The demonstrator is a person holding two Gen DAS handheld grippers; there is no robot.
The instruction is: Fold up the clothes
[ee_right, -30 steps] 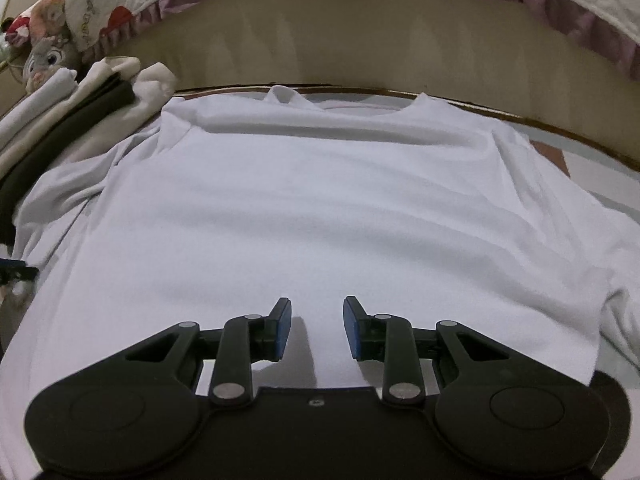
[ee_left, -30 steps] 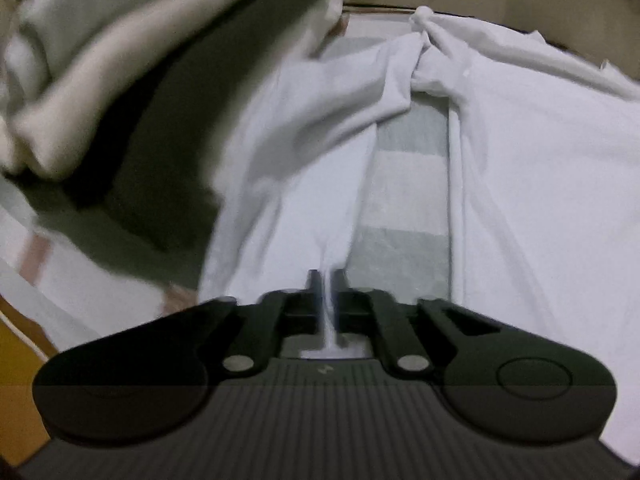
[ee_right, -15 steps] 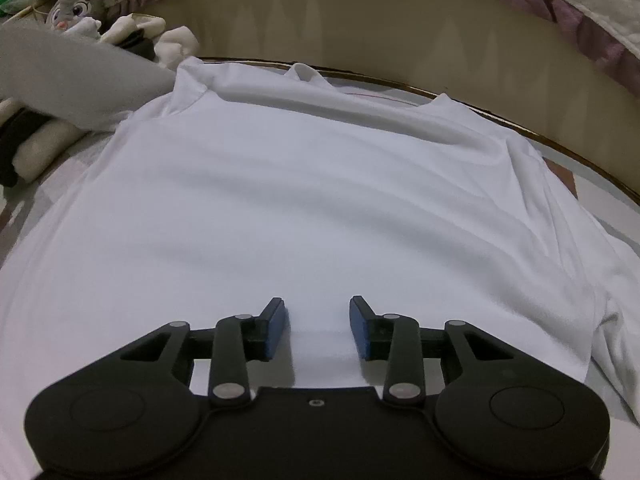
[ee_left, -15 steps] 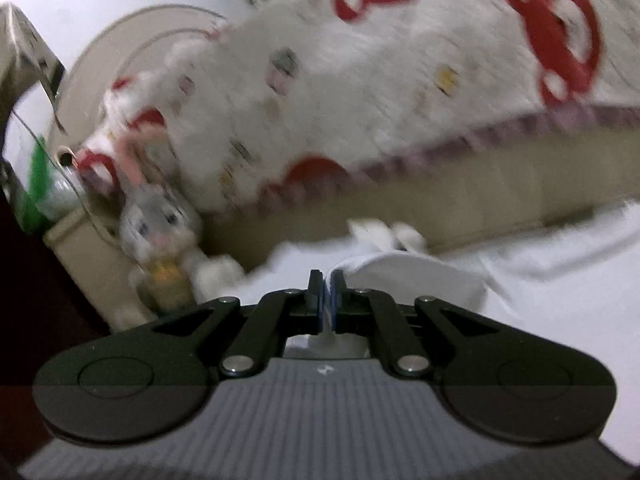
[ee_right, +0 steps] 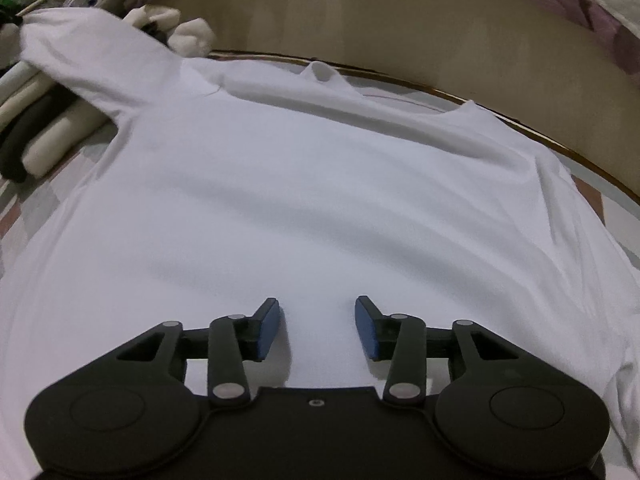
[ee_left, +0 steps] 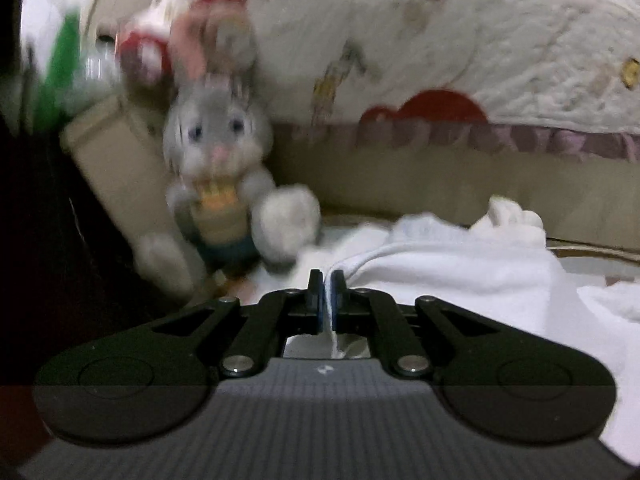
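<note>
Tan padded headboard (ee_right: pixel 400 28) along far edge; quilted cover with red prints and purple trim (ee_left: pixel 500 40) above; grey plush rabbit (ee_left: pixel 218 160) at left corner; dim indoor light.

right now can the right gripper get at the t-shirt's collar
Probably yes: the right gripper hangs open over the white t-shirt, and only flat cloth lies between it and the collar.

Left hand-held gripper (ee_left: pixel 327 286) is pinched closed; right hand-held gripper (ee_right: pixel 318 320) is spread.
</note>
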